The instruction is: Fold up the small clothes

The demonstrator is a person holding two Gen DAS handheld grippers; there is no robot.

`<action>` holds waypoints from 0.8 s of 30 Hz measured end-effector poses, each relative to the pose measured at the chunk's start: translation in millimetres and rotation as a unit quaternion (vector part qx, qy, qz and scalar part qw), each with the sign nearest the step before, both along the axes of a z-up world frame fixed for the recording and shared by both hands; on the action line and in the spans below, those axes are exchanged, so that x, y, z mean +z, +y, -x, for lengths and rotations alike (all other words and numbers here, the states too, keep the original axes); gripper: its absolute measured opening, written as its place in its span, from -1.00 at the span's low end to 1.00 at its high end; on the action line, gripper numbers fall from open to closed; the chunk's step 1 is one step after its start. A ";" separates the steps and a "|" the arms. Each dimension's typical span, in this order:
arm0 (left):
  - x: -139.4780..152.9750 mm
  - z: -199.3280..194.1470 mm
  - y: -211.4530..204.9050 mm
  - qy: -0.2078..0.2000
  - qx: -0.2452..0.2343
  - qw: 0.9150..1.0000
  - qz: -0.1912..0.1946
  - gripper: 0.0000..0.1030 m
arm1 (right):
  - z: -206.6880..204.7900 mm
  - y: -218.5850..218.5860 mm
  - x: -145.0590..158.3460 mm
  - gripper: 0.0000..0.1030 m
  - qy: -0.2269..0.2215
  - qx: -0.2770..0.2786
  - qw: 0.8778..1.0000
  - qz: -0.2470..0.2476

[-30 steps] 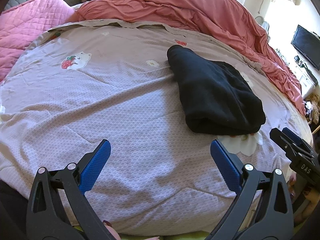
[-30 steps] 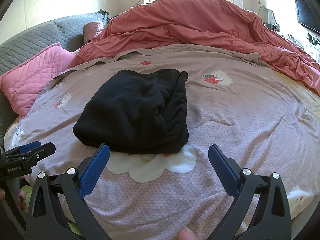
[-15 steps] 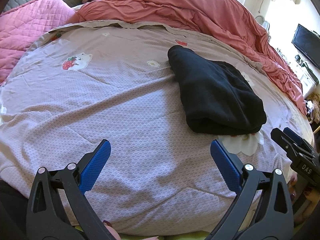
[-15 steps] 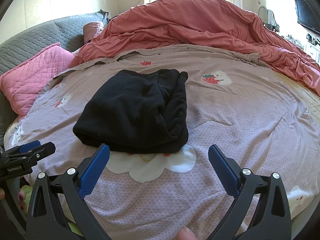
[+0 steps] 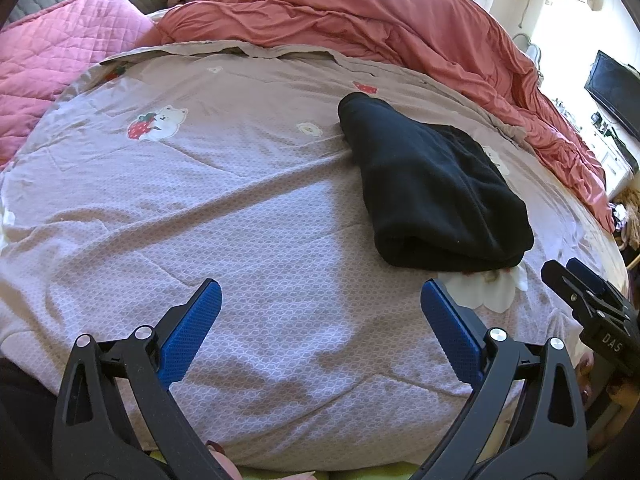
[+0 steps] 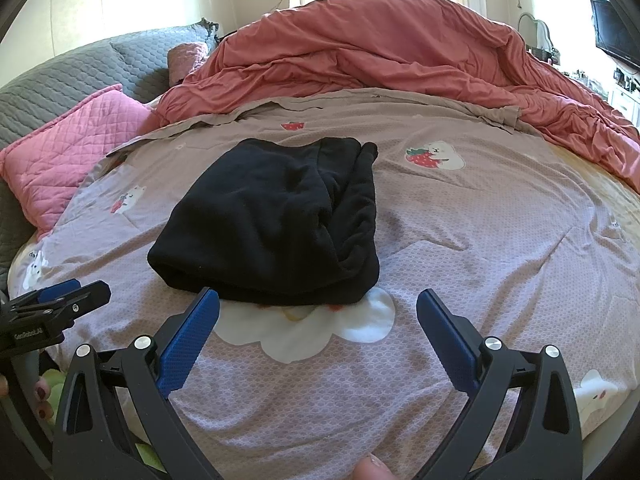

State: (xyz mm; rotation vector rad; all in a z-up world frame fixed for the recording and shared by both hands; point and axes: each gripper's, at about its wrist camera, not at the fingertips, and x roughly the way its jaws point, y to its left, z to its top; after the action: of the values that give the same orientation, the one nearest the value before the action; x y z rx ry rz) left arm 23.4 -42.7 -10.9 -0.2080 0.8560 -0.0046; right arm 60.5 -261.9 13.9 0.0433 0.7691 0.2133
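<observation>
Barely shifted since a second ago: both tools held at the near edge of the bed, black garment lying just where it lay, only a slight drift in the left view.

Covered across its whole width by a mauve sheet (image 6: 500, 240) printed with bears, strawberries and white clouds. Heaped along the far side, a salmon-red duvet (image 6: 400, 52), rumpled and pushed back. Propped at the far left, a pink quilted pillow (image 6: 76, 144) against a grey quilted headboard cover (image 6: 72, 68). Mounted on the wall at far right, a dark television (image 5: 614, 88).

Folded into a thick, compact bundle, the black garment (image 6: 276, 220) resting flat on the sheet, its near edge overlapping a white cloud print (image 6: 312, 332); in the left view the same garment (image 5: 432, 196) lying ahead and to the right.

Left tool (image 5: 320, 332) spread wide, blue pads (image 5: 192, 332) well apart, nothing between them, hovering over bare sheet near the bed's edge, apart from the garment. Right tool (image 6: 318, 332) likewise spread wide and holding nothing, its left pad (image 6: 188, 340) just before the garment's near edge, not clearly touching.

Seen at each view's margin, the other tool's black tip; a fingertip with dark nail polish (image 6: 42, 392) low at the left.
</observation>
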 end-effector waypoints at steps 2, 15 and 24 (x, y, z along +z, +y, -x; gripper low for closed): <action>-0.3 0.0 -0.6 0.000 0.000 1.000 0.000 0.82 | 0.0 0.1 -0.1 0.91 0.000 -0.001 1.000 0.000; -0.8 -0.1 -0.9 0.002 -0.001 1.000 0.000 0.82 | 1.8 0.8 0.2 0.91 0.000 -0.002 1.000 0.002; -0.6 0.8 0.3 0.001 -0.004 1.000 0.004 0.82 | 2.1 -2.5 -1.9 0.91 0.003 -0.008 1.000 0.004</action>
State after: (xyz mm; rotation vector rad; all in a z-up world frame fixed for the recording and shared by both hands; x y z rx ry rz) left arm 22.6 -42.4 -11.5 -0.2134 0.8581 -0.0149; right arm 58.4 -264.4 12.0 0.0422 0.7756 0.1943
